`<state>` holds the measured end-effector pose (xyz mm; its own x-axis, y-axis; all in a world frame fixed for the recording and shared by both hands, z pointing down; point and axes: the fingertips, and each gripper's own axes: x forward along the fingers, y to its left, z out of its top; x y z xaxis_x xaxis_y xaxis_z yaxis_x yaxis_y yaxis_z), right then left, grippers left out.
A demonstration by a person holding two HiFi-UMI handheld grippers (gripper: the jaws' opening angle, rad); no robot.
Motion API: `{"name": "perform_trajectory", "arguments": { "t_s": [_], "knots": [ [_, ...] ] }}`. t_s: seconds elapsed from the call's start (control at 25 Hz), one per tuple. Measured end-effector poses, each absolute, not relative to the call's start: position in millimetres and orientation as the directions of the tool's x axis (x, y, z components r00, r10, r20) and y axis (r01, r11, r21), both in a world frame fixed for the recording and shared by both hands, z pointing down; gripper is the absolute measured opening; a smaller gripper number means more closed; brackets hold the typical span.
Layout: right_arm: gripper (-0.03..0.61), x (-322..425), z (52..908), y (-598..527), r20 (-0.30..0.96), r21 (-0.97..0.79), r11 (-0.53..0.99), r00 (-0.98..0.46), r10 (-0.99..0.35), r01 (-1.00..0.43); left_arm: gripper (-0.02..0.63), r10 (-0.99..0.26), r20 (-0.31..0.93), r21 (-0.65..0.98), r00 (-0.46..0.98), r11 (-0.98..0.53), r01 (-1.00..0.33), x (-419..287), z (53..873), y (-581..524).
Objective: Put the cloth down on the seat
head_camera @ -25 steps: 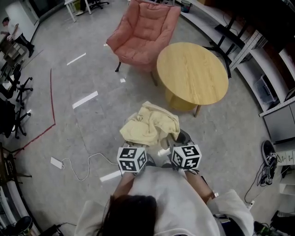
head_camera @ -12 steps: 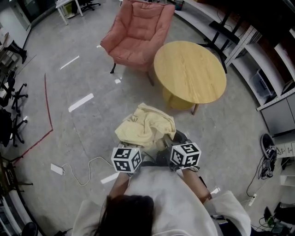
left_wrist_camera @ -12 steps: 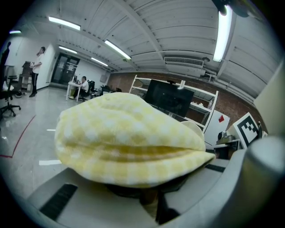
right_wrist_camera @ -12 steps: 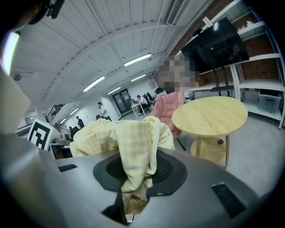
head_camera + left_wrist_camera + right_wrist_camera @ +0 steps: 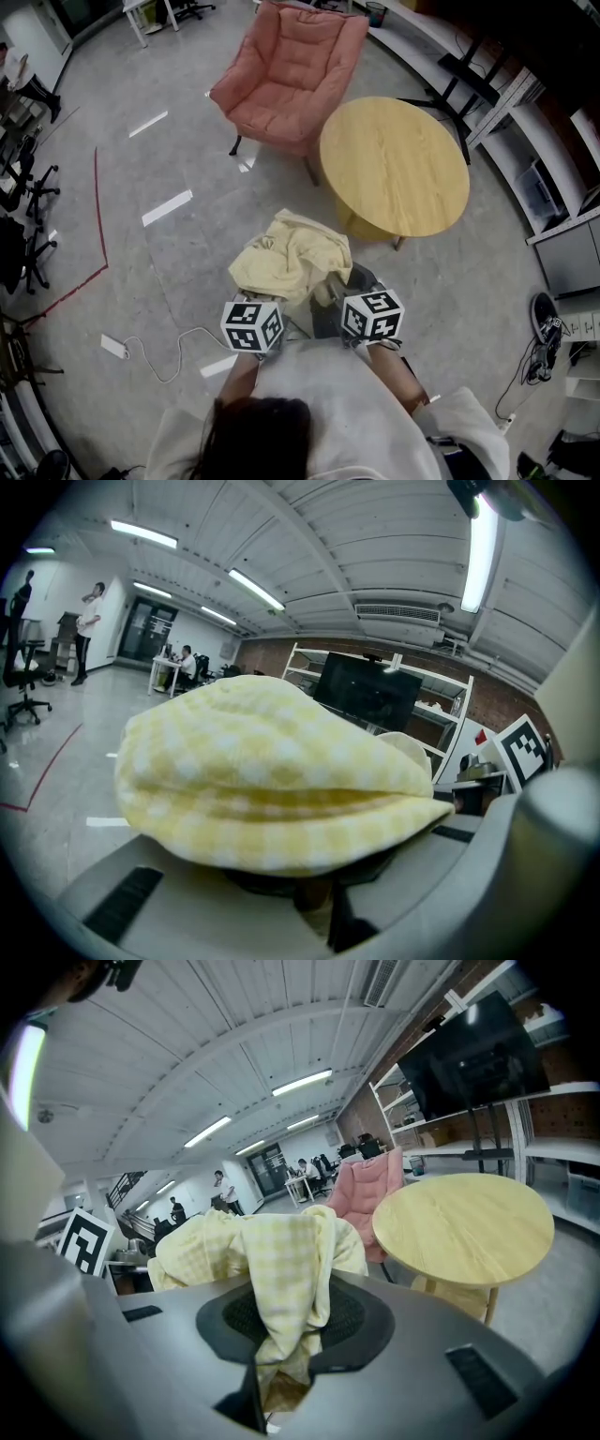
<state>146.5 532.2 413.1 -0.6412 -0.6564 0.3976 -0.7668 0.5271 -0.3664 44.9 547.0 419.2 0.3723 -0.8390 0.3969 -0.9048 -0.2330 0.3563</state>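
Holdings at this moment:

1. Cloth [image 5: 292, 261], pale yellow check, bunched. We are holding it up in the air over the grey floor [image 5: 187, 272], right in front of us. It is hanging short of the round wooden table [image 5: 394, 164] and well apart from the pink armchair [image 5: 291, 75]. No part of it is touching the seat.

2. Left gripper [image 5: 274, 307]. Its jaws are standing almost together and pinching a fold of the cloth. The fabric is billowing over them and filling most of the left gripper view.

3. Right gripper [image 5: 330, 292]. Its jaws are standing a little apart and clamping a narrow hanging strip of the cloth. The rest is draping back over the gripper's front.

4. Armchair, as above. It is standing just beside the table, on the table's far left side.

5. White cable [image 5: 164, 352], lying looped on the floor to our left.

6. Red line [image 5: 98, 211] and white tape strips [image 5: 167, 207], marking the floor farther left.
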Motion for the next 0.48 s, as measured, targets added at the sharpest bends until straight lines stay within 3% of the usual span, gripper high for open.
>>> {"name": "perform_trajectory", "arguments": {
  "t_s": [0.48],
  "knots": [
    [0.11,163.4,414.4,414.1,0.42,-0.347,0.539,-0.641,-0.642,-0.767,0.06,-0.834,0.418,0.365,0.36,-0.209,-0.907,62.6,421.3,429.7]
  ]
}}
